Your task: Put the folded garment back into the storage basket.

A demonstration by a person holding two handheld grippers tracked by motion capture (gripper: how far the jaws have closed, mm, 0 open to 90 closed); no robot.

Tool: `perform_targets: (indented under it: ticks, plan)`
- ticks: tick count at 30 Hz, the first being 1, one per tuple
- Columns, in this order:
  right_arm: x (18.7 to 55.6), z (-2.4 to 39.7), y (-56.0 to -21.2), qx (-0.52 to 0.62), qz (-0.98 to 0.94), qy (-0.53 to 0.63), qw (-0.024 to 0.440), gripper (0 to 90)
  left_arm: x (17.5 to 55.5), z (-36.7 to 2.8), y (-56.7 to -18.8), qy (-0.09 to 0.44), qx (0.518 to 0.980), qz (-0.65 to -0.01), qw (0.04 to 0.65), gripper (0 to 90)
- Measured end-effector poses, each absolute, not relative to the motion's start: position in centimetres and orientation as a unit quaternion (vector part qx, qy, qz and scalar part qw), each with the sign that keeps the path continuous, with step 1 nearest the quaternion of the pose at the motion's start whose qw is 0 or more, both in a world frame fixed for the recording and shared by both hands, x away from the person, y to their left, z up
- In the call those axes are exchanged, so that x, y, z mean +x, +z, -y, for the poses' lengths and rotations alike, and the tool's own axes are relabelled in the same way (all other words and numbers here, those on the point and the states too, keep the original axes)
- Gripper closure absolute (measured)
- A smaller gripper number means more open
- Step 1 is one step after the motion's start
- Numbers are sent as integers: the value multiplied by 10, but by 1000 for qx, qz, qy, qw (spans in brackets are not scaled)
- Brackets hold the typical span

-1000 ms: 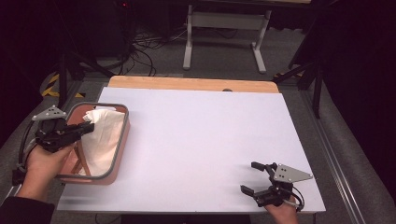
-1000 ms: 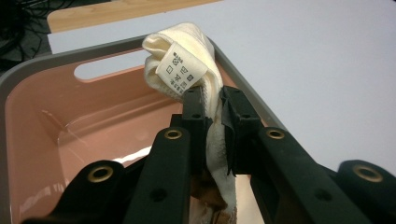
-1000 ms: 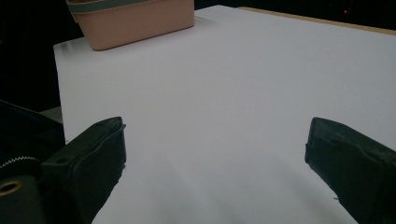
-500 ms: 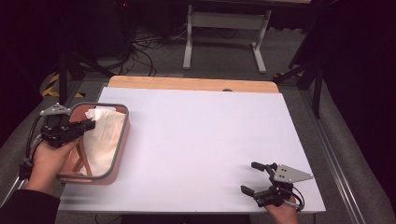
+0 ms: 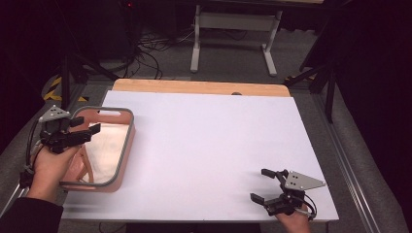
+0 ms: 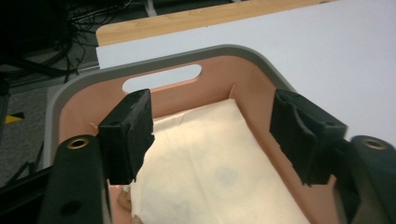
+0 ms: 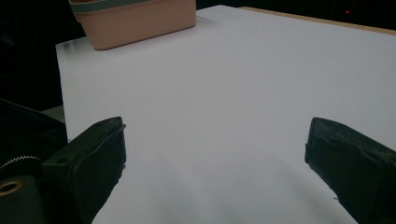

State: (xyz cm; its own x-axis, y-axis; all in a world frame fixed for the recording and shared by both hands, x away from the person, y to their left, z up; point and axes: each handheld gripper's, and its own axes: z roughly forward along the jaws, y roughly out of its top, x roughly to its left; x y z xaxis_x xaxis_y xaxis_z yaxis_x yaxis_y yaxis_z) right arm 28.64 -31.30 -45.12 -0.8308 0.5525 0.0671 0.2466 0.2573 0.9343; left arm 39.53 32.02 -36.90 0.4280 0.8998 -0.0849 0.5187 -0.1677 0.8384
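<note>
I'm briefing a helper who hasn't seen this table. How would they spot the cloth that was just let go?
Start at the white table and go to its left edge, where a pink basket with a grey rim sits. The pale cream cloth lies flat on the basket's floor, below the open left hand-held gripper, whose jaws have just been opening. It is the one soft thing there.

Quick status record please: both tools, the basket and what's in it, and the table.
left tool: jaws have just been opening, now open above the basket, nothing between the pads
right tool: open, over the near right part of the table, holding nothing
basket: pink with grey rim, at the table's left edge
cloth: cream, lying flat in the basket bottom
table: white sheet over a wooden top
</note>
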Motion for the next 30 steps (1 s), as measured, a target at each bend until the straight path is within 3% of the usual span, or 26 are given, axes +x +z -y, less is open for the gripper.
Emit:
perform_targets:
  ticks: [8,30]
  plan:
    - [286,314,-451,257,-780,553,139,57,387,-310,-359,226,723,-465,458,102]
    - [286,317,-450,261,-776,556,143,57,353,-243,-321,203,730,-341,556,52]
